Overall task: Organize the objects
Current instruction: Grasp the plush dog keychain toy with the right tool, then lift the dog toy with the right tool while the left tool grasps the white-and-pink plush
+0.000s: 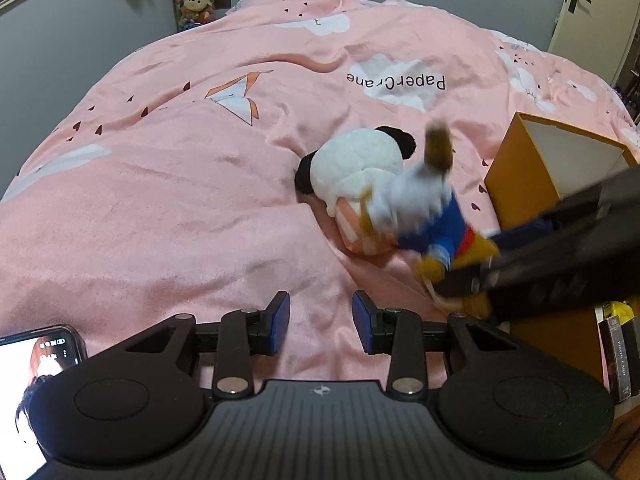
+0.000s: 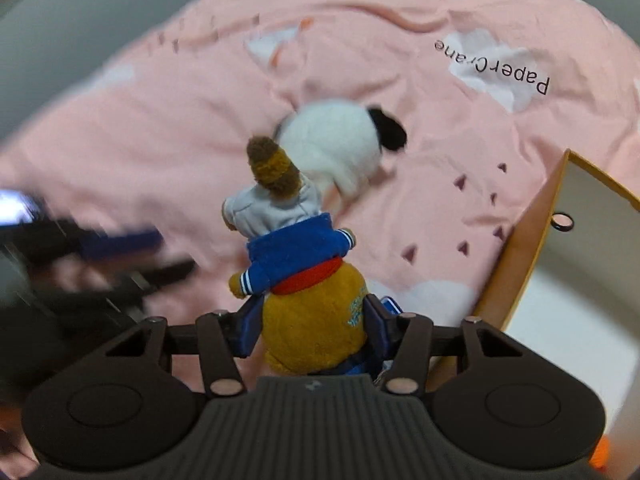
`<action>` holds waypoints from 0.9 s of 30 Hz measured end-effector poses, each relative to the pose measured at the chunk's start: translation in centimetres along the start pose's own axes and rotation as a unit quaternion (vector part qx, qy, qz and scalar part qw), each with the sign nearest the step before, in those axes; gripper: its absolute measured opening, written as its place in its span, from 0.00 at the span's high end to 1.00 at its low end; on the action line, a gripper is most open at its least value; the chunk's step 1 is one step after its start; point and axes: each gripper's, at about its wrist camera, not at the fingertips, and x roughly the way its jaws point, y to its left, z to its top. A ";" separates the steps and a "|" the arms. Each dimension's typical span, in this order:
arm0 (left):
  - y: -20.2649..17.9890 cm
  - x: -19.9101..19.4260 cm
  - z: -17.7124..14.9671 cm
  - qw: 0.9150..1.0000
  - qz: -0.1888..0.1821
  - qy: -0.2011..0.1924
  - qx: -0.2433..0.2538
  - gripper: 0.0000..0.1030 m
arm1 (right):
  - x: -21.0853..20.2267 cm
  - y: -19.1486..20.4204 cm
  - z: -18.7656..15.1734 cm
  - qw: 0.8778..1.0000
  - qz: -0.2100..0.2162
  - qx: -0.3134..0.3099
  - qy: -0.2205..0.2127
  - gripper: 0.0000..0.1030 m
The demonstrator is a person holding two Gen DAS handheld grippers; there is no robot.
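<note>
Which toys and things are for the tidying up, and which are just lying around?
For the job:
brown plush doll in blue jacket, held by right gripper
white-and-black plush toy
orange cardboard box

Just lying about:
pink printed blanket
lit phone

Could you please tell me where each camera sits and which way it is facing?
Left wrist: behind the empty, open left gripper, facing across the pink bed; the right gripper enters from the right.
Right wrist: behind the right gripper, shut on the bear plush.
Shared: panda plush, orange box.
</note>
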 end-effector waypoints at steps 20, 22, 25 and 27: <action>3.2 0.5 5.0 0.997 -0.059 0.008 -0.039 0.59 | 2.5 -2.0 3.6 0.993 -0.083 0.079 -0.043 0.42; 3.2 0.6 5.3 0.998 -0.059 0.009 -0.037 0.59 | 2.0 -1.7 3.5 0.991 -0.111 0.043 -0.060 0.43; 2.9 1.0 5.8 0.997 -0.070 0.016 -0.034 0.59 | 1.6 -1.4 3.2 0.988 -0.137 -0.007 -0.074 0.66; 2.5 1.2 6.1 0.997 -0.075 0.019 -0.027 0.59 | 1.5 -1.7 3.2 0.986 -0.145 -0.020 -0.076 0.79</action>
